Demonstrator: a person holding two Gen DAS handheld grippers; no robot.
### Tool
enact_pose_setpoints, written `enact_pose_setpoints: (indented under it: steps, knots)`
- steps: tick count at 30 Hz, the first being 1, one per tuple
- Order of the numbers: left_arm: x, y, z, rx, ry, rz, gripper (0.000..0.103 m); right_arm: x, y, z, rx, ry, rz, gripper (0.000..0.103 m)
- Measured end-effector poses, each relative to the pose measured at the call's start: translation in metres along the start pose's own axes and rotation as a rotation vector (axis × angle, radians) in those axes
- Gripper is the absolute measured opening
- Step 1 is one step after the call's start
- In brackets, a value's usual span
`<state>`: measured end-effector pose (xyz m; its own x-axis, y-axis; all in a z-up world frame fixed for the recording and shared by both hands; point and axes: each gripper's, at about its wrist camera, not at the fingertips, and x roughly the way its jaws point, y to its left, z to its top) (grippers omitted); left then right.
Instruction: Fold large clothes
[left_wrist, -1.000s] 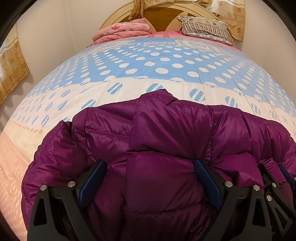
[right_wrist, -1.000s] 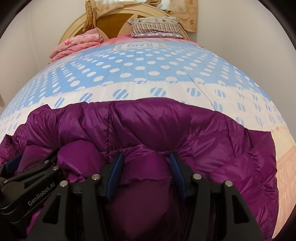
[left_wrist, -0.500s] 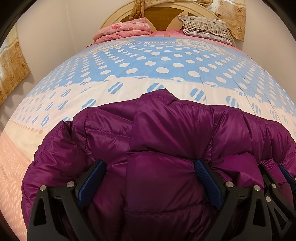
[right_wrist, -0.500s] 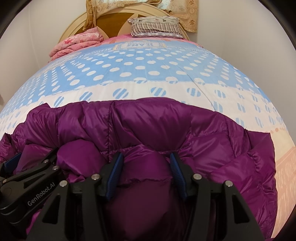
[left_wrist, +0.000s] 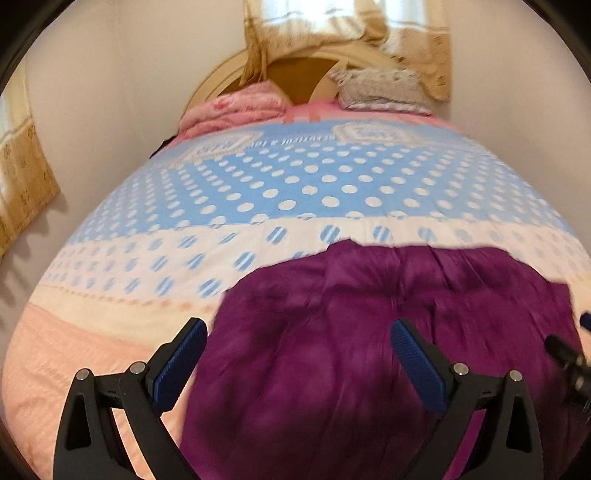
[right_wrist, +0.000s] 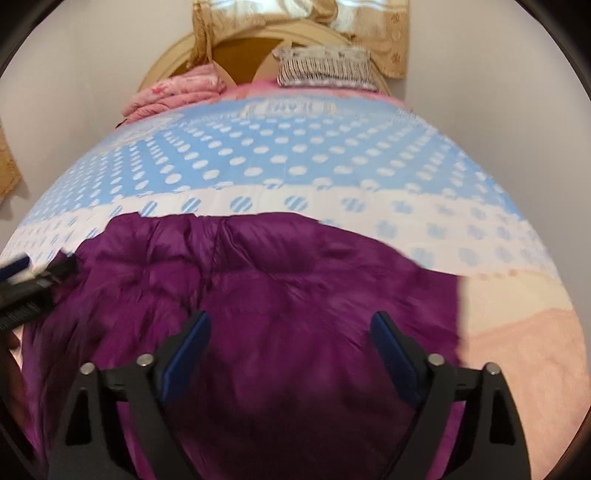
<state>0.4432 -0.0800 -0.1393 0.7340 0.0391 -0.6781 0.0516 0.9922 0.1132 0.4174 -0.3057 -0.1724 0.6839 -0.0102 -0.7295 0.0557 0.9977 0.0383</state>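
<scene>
Jacket (left_wrist: 369, 350) of purple quilted fabric lies folded on the bed (left_wrist: 258, 206), near its foot, below the left hand-held gripper (left_wrist: 299, 354) and the right hand-held gripper (right_wrist: 291, 347), whose jaws have just been opening, both spread wide and grasping nothing.

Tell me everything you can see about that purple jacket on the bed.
The purple jacket is a shiny, puffy quilted garment with stitched seams, bunched into a rounded heap. It lies on the dotted bedspread near the bed's foot. Neither tool's blue pads press it; both tools hang open above it. Blur hides finer details.
</scene>
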Motion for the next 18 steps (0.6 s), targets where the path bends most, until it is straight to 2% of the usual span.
enact_pose_setpoints:
  steps: [2, 4, 10, 14, 18]
  knots:
    - [-0.034, 0.011, -0.032, 0.024, -0.028, -0.020, 0.100, -0.021, -0.005, -0.022, -0.011, 0.016, 0.017, 0.095]
    - [-0.063, 0.025, -0.075, 0.043, -0.035, -0.023, 0.100, -0.050, -0.015, -0.058, -0.028, 0.035, 0.032, 0.095]
    - [-0.116, 0.072, -0.182, 0.015, 0.035, -0.025, 0.100, -0.105, -0.043, -0.147, 0.020, 0.079, 0.034, 0.097]
    - [-0.146, 0.092, -0.232, -0.016, 0.044, -0.030, 0.100, -0.138, -0.062, -0.200, 0.104, 0.107, 0.026, 0.097]
    - [-0.175, 0.109, -0.265, -0.050, 0.031, -0.027, 0.100, -0.167, -0.076, -0.242, 0.134, 0.169, 0.037, 0.097]
